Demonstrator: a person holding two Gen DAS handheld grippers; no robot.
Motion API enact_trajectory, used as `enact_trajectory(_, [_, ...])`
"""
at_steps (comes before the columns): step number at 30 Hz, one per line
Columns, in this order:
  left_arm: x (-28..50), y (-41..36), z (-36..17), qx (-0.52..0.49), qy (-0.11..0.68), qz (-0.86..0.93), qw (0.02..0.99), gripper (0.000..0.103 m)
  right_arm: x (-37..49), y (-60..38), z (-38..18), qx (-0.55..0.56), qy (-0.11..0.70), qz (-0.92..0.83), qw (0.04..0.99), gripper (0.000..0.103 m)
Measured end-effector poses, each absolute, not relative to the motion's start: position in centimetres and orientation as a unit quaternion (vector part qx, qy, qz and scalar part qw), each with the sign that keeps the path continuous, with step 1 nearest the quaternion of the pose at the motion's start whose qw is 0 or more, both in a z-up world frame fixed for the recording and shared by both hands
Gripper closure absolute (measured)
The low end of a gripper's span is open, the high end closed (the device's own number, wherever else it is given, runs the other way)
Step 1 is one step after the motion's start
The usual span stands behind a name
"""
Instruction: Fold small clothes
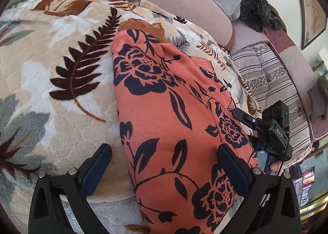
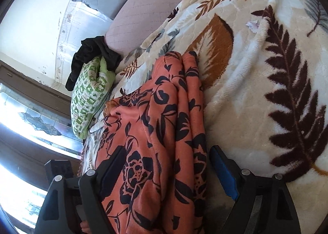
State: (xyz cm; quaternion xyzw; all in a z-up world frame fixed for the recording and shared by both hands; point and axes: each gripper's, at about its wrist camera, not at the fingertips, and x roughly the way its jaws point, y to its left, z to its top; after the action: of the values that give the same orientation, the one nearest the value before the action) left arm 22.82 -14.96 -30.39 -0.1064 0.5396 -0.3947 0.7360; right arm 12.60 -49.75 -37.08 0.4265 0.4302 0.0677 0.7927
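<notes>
A fleecy cream blanket point(image 1: 61, 65) printed with brown fern leaves covered the bed, and on it lay the coral garment point(image 1: 164, 111) with dark navy flowers, folded into a long strip. The left gripper point(image 1: 164, 170) hung over its near end with jaws wide, pads clear of the cloth. The right gripper point(image 2: 168, 174) likewise stood spread wide across the bunched fabric, gripping nothing.

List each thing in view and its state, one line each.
Coral floral garment: folded lengthwise, lying on blanket.
Leaf-print blanket: spread out.
Left claw: open, straddling garment.
Right claw: open, garment between fingers.
Green pillow: lying at the bed's edge.
</notes>
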Motion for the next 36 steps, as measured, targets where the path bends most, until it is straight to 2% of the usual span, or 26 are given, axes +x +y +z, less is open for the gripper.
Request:
enact_trajectory(1, [22.7, -15.2, -30.4, -0.105, 0.541, -0.398, 0.734, 0.010, 12.8, -49.2, -37.0, 0.420, 0.434, 0.077, 0.793, 0.020])
enact_trajectory(4, [22.0, -15.8, -30.2, -0.081, 0.534, -0.386, 0.748, 0.018, 13.2, -47.5, -37.0, 0.400, 0.443, 0.071, 0.799, 0.032])
enact_trajectory(6, [21.6, -15.8, -29.8, -0.069, 0.523, -0.381, 0.759, 0.026, 13.1, -47.2, -36.9, 0.392, 0.441, 0.065, 0.805, 0.044])
enact_trajectory(8, [21.3, -15.7, -29.3, -0.061, 0.514, -0.379, 0.767, 0.038, 12.9, -47.3, -36.5, 0.393, 0.434, 0.060, 0.808, 0.052])
enact_trajectory(9, [21.2, -15.7, -29.0, -0.053, 0.510, -0.378, 0.771, 0.041, 12.9, -47.2, -36.2, 0.390, 0.431, 0.056, 0.812, 0.056])
enact_trajectory(14, [20.6, -15.6, -28.0, -0.026, 0.487, -0.373, 0.790, 0.055, 13.1, -45.9, -34.0, 0.345, 0.428, 0.039, 0.835, 0.062])
enact_trajectory(21, [20.7, -13.8, -25.8, -0.029, 0.460, -0.356, 0.812, 0.058, 13.4, -43.7, -31.4, 0.314, 0.414, 0.043, 0.853, 0.066])
enact_trajectory(36, [20.3, -9.0, -21.3, -0.010, 0.401, -0.314, 0.861, 0.058, 14.5, -38.9, -27.4, 0.317, 0.379, 0.077, 0.866, 0.066])
